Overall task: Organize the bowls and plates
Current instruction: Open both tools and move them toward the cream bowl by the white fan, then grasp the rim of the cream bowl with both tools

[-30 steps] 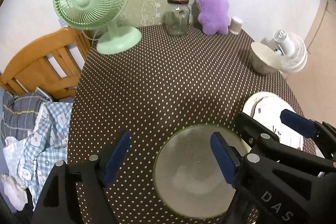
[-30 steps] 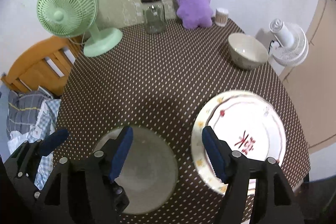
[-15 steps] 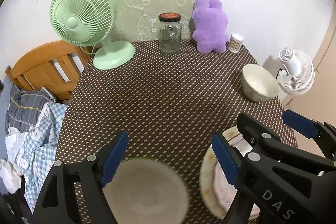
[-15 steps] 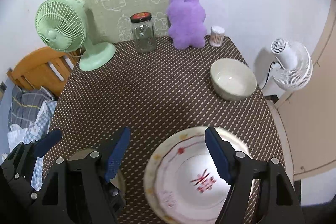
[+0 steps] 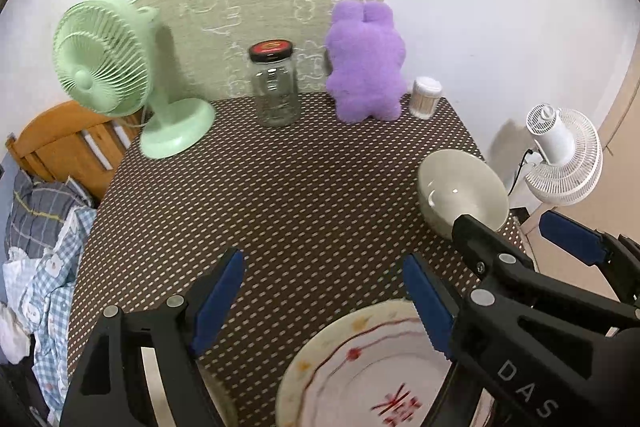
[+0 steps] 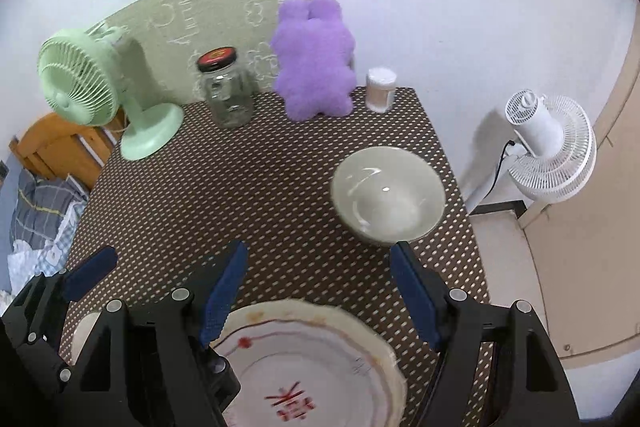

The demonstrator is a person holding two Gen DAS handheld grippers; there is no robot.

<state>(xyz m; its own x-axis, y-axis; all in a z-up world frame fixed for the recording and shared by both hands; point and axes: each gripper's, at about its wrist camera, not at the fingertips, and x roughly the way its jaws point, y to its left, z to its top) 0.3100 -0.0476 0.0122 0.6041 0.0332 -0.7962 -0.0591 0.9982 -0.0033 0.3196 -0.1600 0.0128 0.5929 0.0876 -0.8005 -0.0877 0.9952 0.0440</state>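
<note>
I see both my left gripper point(image 5: 322, 301) and right gripper point(image 6: 316, 291) spread wide, holding nothing, above the dotted surface point(image 6: 240, 195). The plate point(image 6: 312, 367) lies below them; the bowl point(image 6: 386, 201) sits beyond, right.

Black plastic left gripper point(image 5: 320, 291) and right gripper point(image 6: 316, 291), blue ribbed finger pads point(image 5: 428, 303), silver round screws, white "DAS" lettering printed on one arm

The left gripper point(image 5: 322, 297) and right gripper point(image 6: 316, 291) are held side by side, both angled downward, each with blue-padded jaws spread wide and gripping nothing.
</note>
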